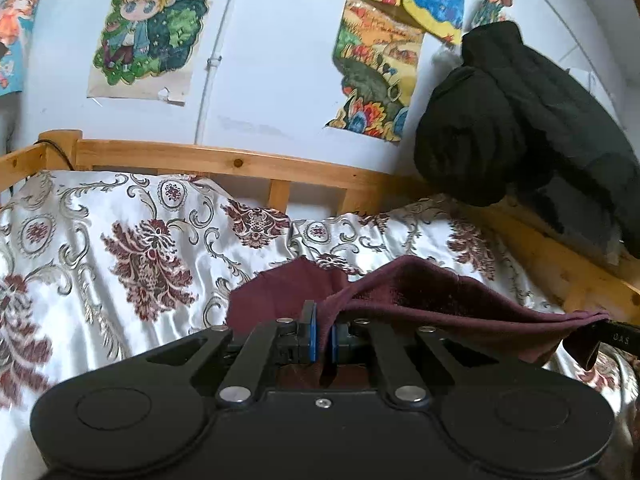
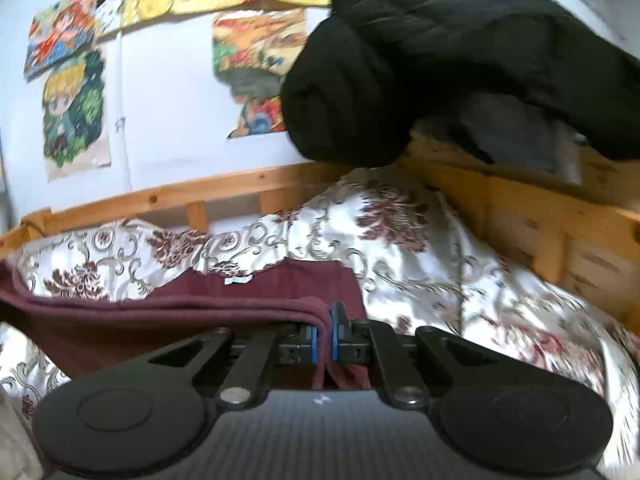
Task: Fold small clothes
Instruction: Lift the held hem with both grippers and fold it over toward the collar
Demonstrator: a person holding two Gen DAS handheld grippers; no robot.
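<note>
The left gripper (image 1: 323, 334) is clamped narrow on an edge of a maroon garment (image 1: 420, 292), its blue pads (image 1: 313, 336) pinching the fabric. The right gripper (image 2: 324, 338) is likewise closed tight on a doubled, hemmed corner of the same garment (image 2: 240, 300). The cloth is soft, dark wine-coloured knit with a small pale label (image 2: 238, 280) near one edge. It hangs stretched between the two grippers — its long axis runs side to side, across the bed, and it sags in the middle, with part still lying on the bedspread (image 1: 120, 240), a shiny white cover with maroon floral patterns. Beyond, the bedspread is open towards a wooden bed rail (image 1: 224, 162) — the far limit. On the right a black padded jacket (image 2: 460, 64) drapes over the rail corner.
</note>
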